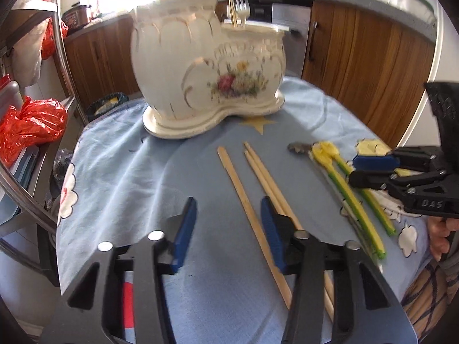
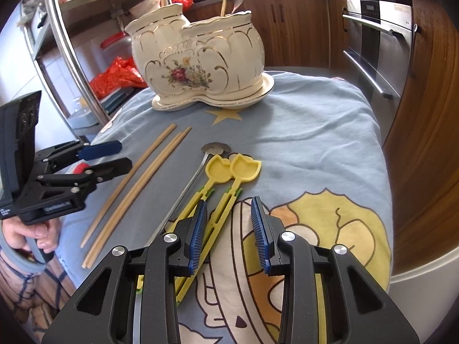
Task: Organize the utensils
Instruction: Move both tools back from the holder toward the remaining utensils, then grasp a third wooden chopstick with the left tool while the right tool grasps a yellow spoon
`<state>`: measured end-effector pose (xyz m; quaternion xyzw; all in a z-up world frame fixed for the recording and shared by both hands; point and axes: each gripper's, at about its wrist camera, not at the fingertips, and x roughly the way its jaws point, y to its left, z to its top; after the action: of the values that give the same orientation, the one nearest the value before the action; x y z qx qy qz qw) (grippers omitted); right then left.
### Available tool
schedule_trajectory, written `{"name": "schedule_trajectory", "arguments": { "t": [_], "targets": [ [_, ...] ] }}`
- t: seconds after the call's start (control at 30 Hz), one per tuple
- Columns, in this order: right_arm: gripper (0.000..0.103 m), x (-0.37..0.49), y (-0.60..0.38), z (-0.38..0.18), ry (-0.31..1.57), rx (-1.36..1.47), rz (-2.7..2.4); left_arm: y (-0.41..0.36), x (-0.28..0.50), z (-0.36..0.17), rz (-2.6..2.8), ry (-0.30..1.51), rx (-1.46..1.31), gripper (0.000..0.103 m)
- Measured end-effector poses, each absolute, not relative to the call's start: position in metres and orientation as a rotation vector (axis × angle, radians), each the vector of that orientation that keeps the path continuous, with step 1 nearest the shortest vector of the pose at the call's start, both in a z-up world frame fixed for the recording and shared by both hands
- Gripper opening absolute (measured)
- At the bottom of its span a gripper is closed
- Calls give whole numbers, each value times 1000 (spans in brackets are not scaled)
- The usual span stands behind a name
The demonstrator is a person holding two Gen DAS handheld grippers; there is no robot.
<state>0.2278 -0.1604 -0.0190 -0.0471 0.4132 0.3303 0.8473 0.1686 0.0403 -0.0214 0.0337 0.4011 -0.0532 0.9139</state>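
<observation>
L gripper [image 1: 229,229] was spread w/ nothing pinched; single wooden stick [image 1: 252,223] ran between its pads, chopstick pair [image 1: 275,189] passed under its right pad. R gripper [image 2: 229,229] also spread, empty; one yellow spoon [image 2: 226,197] handle lay between its pads, 2nd yellow spoon [image 2: 198,197] under the left pad, metal spoon [image 2: 186,183] just left of that. Beyond both, ceramic holder [image 2: 200,66] stood w/ fork [image 1: 241,8] in it. Blue cloth [image 2: 315,132] lay bare right of R gripper to table edge.
</observation>
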Motion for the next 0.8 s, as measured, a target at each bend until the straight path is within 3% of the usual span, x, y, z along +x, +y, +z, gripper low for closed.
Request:
{"name": "schedule_trajectory", "arguments": {
  "t": [0.1, 0.27, 0.8],
  "targets": [
    [19, 230, -157, -18, 886, -125, 705, 39, 173, -24, -124, 849, 75, 32],
    [16, 233, -157, -14, 916, -221, 707, 41, 174, -26, -138, 882, 111, 12],
    [19, 266, -130, -9, 1134, -554, 684, 52, 217, -14, -210, 1182, 133, 12]
  ]
}}
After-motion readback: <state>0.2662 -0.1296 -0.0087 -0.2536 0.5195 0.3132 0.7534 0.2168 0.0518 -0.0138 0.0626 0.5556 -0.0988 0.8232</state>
